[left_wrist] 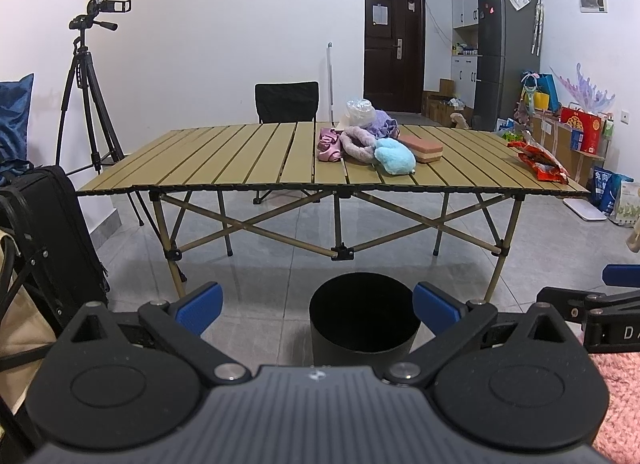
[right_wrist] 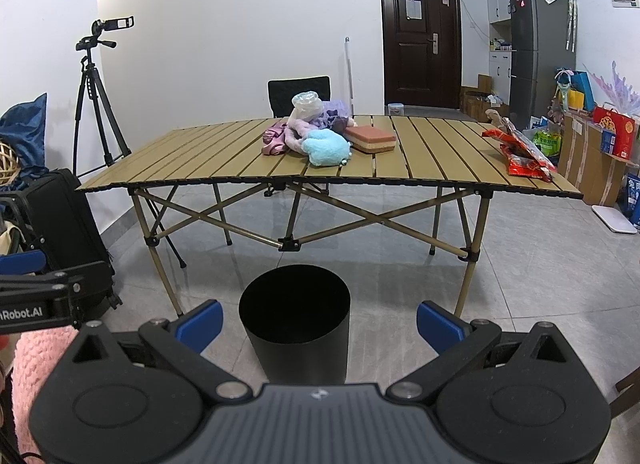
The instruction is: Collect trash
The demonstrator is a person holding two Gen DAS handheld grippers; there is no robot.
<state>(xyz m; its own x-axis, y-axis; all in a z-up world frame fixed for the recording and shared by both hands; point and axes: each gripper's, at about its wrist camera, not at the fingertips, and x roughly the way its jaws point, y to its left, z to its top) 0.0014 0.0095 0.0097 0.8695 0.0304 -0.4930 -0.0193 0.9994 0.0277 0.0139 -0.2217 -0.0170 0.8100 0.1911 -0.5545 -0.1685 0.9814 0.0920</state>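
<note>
Claws, left (left_wrist: 317, 311) and right (right_wrist: 319, 320), hang spread and empty above our black bin (right_wrist: 295, 320) (bottom cut off); red wrappers (right_wrist: 520, 154) lie near the tabletop (right_wrist: 200, 160) right edge, print unreadable.

Trash and bin at a slatted folding table.
Red crumpled snack wrappers (left_wrist: 538, 158) lie in a loose heap on the tabletop's far right end, near the edge. A black cylindrical bin (left_wrist: 362, 318) stands upright and open on the tiled floor just before the table.
</note>
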